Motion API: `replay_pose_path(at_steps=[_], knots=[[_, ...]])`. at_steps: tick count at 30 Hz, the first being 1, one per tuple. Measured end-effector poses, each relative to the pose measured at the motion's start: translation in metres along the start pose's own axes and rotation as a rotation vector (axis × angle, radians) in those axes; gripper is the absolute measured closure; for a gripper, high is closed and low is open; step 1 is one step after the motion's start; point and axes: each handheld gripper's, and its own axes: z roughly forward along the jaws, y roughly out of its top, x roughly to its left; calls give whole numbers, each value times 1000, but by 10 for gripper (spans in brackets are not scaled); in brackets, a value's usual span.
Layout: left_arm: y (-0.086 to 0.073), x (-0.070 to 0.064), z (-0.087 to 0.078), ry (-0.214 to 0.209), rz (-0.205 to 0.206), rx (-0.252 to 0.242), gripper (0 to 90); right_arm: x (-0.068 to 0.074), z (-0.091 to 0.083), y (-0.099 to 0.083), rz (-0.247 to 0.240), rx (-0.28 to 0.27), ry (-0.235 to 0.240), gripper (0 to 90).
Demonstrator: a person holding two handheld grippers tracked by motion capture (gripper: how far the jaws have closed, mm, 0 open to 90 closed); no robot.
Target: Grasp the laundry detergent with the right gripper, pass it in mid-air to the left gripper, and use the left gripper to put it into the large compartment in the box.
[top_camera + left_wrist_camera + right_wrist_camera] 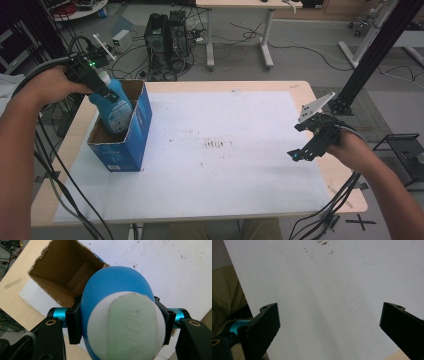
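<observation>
Where cables [165,45] litter the floor, a stained white sheet [215,150] covers the table [300,92].

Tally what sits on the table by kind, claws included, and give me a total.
Blue bottle: 1, held in the left claw partly inside the box
Blue cardboard box: 1
White sheet: 1
Claws: 2, left and right claw
Total: 5

High view overlooks table [210,200]; gripper views close, facing down.
</observation>
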Motion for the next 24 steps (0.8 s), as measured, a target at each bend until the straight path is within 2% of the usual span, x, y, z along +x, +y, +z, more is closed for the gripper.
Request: replay_pose_path(at_steps=[1, 3, 6, 7, 14, 16, 17, 19, 21, 22, 24], knots=[[-1, 1, 3, 2, 9, 2, 380, 0, 0, 0, 1, 0, 0, 20], [-3, 0, 9, -5, -1, -3, 379, 0, 0, 0, 2, 0, 1, 20], [-6, 1, 16, -10, 4, 7, 380, 0, 1, 1, -2, -1, 2, 20], [-6, 1, 18, -10, 15, 15, 379, 1, 1, 1, 4, 1, 4, 20], [-9, 0, 35, -15, 3, 21, 379, 0, 4, 0, -4, -3, 12, 20], [-9, 2, 37, -22, 33, 49, 379, 0, 3, -1, -3, -1, 7, 20], [-9, 4, 38, -17, 63, 70, 379, 0, 3, -1, 0, -5, 10, 20], [-9, 6, 40, -18, 87, 96, 379, 0, 3, -2, 0, -10, 8, 20], [-10, 7, 42, -20, 95, 97, 380, 0, 2, -2, 0, -8, 8, 20], [-11, 6, 45, -21, 76, 81, 379, 1, 2, -2, 4, -4, 5, 20], [-12, 7, 46, -21, 93, 100, 379, 0, 3, -3, 0, -10, 6, 20]])
